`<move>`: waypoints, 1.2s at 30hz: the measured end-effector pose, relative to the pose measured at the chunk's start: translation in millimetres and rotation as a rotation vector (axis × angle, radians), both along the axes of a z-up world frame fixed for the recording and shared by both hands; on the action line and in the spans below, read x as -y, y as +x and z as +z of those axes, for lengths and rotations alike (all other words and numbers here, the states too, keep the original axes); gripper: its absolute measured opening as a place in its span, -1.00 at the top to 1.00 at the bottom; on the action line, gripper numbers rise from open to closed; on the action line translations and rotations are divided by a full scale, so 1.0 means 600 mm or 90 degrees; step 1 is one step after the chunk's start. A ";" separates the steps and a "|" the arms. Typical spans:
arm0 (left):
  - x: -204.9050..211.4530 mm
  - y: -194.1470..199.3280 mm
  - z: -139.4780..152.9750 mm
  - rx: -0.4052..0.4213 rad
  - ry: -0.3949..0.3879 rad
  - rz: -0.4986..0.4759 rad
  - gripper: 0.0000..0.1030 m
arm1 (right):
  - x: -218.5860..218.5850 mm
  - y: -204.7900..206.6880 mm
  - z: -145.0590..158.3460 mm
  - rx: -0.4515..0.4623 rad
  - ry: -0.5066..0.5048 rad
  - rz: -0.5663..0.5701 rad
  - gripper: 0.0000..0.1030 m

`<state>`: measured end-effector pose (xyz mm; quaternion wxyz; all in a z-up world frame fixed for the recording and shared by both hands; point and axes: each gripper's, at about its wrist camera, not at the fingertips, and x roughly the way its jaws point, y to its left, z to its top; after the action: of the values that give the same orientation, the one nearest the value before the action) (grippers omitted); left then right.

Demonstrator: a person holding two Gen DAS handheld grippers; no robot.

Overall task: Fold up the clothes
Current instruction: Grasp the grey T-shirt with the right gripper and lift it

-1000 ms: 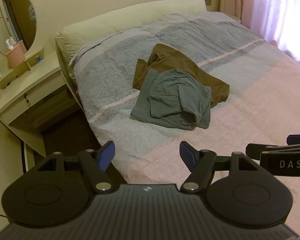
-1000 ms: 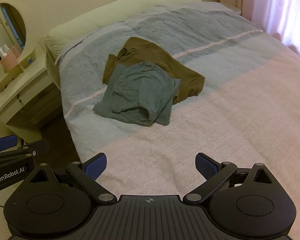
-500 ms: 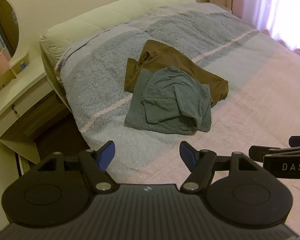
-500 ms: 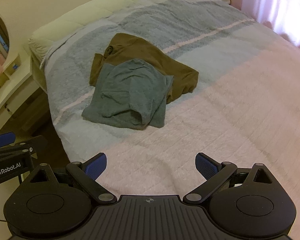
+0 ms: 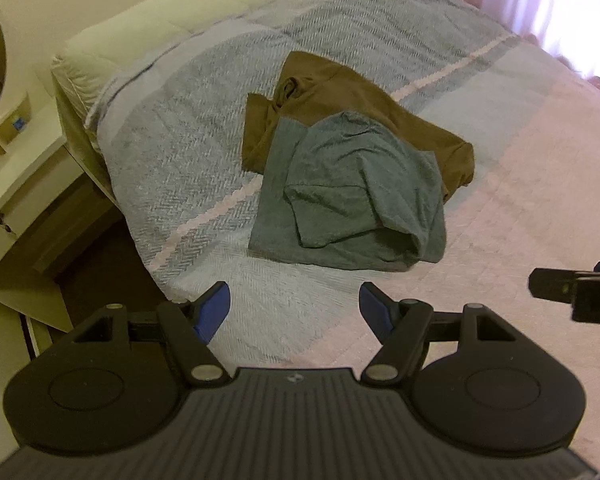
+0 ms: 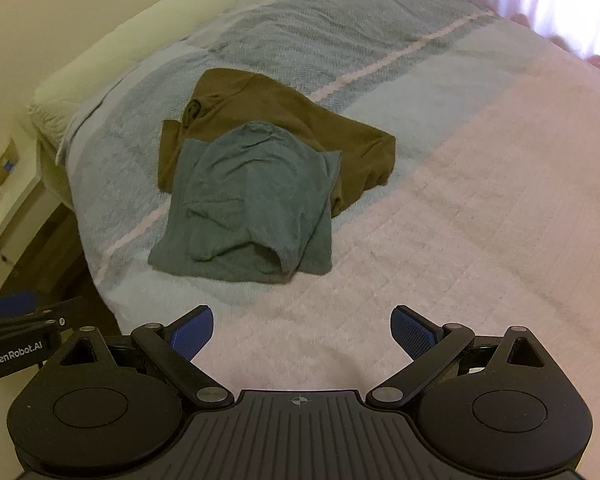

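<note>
Your left tongs (image 5: 294, 307) and right tongs (image 6: 302, 333) both hang spread and empty over the bed's (image 6: 480, 208) near edge, well short of the grey shirt (image 6: 252, 204), which lies rumpled on the brown shirt (image 6: 276, 108) mid-bed.

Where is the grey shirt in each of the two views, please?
Left wrist view: the grey shirt lies near the middle of the picture, on the bed, partly over the brown garment.
Right wrist view: the grey shirt lies left of the middle, again partly over the brown garment.
Shared landmark: the pale stripe across the bedcover, running behind the clothes.
</note>
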<state>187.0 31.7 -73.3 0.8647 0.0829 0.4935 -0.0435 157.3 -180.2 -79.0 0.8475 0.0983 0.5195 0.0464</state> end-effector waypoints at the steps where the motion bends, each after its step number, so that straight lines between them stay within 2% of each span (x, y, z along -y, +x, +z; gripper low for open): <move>1: -0.004 0.012 -0.005 -0.005 0.000 -0.003 -0.32 | -0.001 0.007 -0.005 -0.001 0.002 -0.004 -0.90; 11: -0.035 0.135 -0.056 -0.041 -0.009 -0.053 -0.32 | -0.012 0.085 -0.069 -0.023 0.006 -0.060 -0.89; 19: -0.044 0.221 -0.102 -0.072 -0.019 -0.100 -0.32 | -0.042 0.143 -0.122 -0.009 -0.012 -0.035 -0.88; 21: -0.044 0.239 -0.115 -0.079 -0.020 -0.110 -0.32 | -0.056 0.157 -0.141 -0.007 -0.023 -0.012 -0.45; 25: -0.044 0.272 -0.139 -0.093 -0.021 -0.119 -0.32 | -0.083 0.183 -0.191 -0.015 -0.051 0.041 -0.43; 29: -0.045 0.296 -0.162 -0.105 -0.020 -0.121 -0.32 | -0.107 0.205 -0.246 -0.027 -0.109 0.095 -0.39; 30: -0.044 0.301 -0.167 -0.107 -0.018 -0.121 -0.32 | -0.110 0.211 -0.261 -0.033 -0.121 0.105 -0.12; 31: -0.043 0.305 -0.172 -0.110 -0.015 -0.122 -0.32 | -0.110 0.215 -0.276 -0.039 -0.126 0.112 0.05; 34: -0.041 0.315 -0.180 -0.113 -0.008 -0.122 -0.32 | -0.105 0.229 -0.311 -0.061 -0.126 0.123 0.92; 36: -0.039 0.317 -0.176 -0.110 -0.009 -0.123 -0.32 | -0.088 0.230 -0.301 -0.047 -0.087 0.103 1.00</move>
<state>377.1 55.2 -178.7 0.8111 0.1202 0.5558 -0.1370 295.1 -127.7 -259.5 0.8261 -0.0001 0.5585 0.0755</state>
